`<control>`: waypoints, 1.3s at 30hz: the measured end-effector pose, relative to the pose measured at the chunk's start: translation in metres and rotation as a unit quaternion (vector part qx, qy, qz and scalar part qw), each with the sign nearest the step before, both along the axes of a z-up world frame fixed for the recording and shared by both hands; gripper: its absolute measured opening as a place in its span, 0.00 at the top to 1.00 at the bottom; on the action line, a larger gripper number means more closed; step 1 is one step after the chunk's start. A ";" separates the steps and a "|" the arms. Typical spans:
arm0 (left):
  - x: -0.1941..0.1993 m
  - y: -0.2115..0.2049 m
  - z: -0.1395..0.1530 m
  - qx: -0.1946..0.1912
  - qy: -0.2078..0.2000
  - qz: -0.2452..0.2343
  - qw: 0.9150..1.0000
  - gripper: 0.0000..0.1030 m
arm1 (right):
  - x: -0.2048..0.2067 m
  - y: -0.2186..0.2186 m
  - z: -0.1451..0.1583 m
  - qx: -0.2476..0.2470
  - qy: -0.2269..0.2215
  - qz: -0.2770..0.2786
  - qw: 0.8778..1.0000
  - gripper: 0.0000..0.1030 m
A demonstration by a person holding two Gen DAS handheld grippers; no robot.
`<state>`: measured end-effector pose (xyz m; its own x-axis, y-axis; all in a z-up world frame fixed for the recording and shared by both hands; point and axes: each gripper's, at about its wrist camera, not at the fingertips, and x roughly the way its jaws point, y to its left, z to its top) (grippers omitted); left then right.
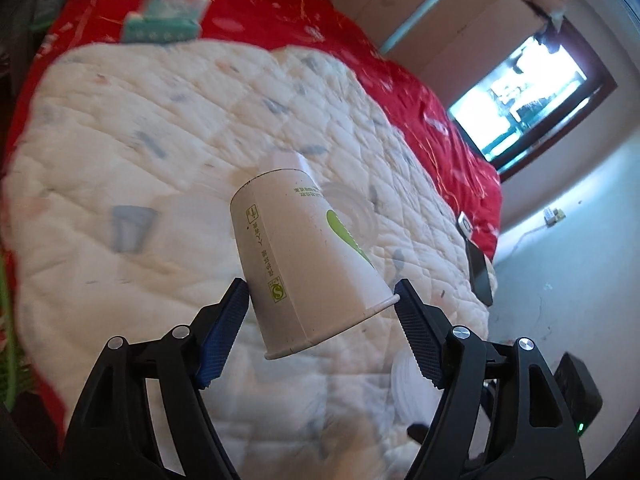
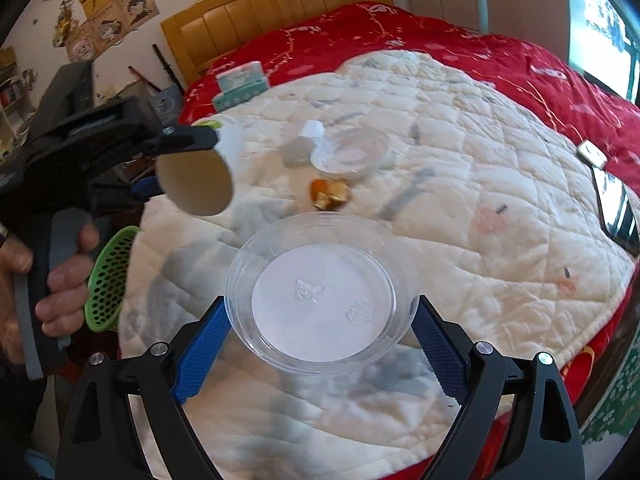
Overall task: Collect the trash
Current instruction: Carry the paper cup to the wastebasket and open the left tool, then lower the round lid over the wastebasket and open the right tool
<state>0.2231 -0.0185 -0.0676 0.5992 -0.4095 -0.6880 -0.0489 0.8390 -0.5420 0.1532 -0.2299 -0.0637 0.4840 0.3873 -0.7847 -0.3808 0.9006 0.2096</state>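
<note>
My left gripper (image 1: 320, 300) is shut on a white paper cup (image 1: 304, 256) with a green mark, held bottom forward above the bed. The cup (image 2: 200, 176) and the left gripper (image 2: 184, 164) also show at the left of the right wrist view. My right gripper (image 2: 322, 320) is shut on a clear plastic lid (image 2: 320, 292), held above the white quilt (image 2: 460, 184). On the quilt lie a clear plastic container (image 2: 352, 154), a gold and orange wrapper (image 2: 330, 194) and a small white scrap (image 2: 314, 130).
A green mesh basket (image 2: 110, 276) hangs at the bed's left edge. Tissue packs (image 2: 240, 84) lie on the red bedspread (image 2: 520, 60) near the wooden headboard (image 2: 280, 8). A phone (image 2: 616, 208) and a small device (image 2: 592, 154) lie at the quilt's right edge.
</note>
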 end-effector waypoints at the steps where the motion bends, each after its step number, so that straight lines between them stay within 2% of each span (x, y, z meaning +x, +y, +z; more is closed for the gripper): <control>1: -0.006 0.007 0.003 0.001 -0.004 0.006 1.000 0.29 | -0.001 0.007 0.003 0.000 -0.002 0.007 1.000 0.16; 10: -0.073 0.101 0.018 0.035 -0.028 0.096 0.994 0.29 | -0.007 0.073 0.020 0.005 -0.015 0.067 0.998 0.16; 15: -0.103 0.157 0.007 0.061 -0.009 0.152 0.987 0.29 | -0.009 0.107 0.024 0.005 -0.017 0.098 0.995 0.16; 24: -0.133 0.244 -0.037 0.082 0.057 0.228 0.969 0.28 | -0.016 0.161 0.025 0.001 -0.017 0.141 0.990 0.16; 27: -0.137 0.260 -0.046 0.098 0.071 0.250 0.961 0.25 | -0.018 0.173 0.024 -0.001 -0.015 0.151 0.988 0.16; 30: -0.143 0.277 -0.055 0.095 0.079 0.263 0.957 0.23 | -0.017 0.183 0.022 -0.002 -0.011 0.159 0.987 0.16; 32: -0.148 0.285 -0.059 0.092 0.084 0.274 0.954 0.17 | -0.018 0.190 0.021 -0.002 -0.010 0.164 0.986 0.16; 39: -0.176 0.293 -0.063 0.086 0.085 0.293 0.948 0.16 | -0.022 0.216 0.018 -0.001 -0.005 0.188 0.982 0.16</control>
<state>0.0474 0.2745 -0.1308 0.5634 0.0870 -0.8216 -0.6089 0.7159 -0.3418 0.1315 -0.0134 -0.0458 0.3157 0.5389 -0.7809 -0.6883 0.6966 0.2025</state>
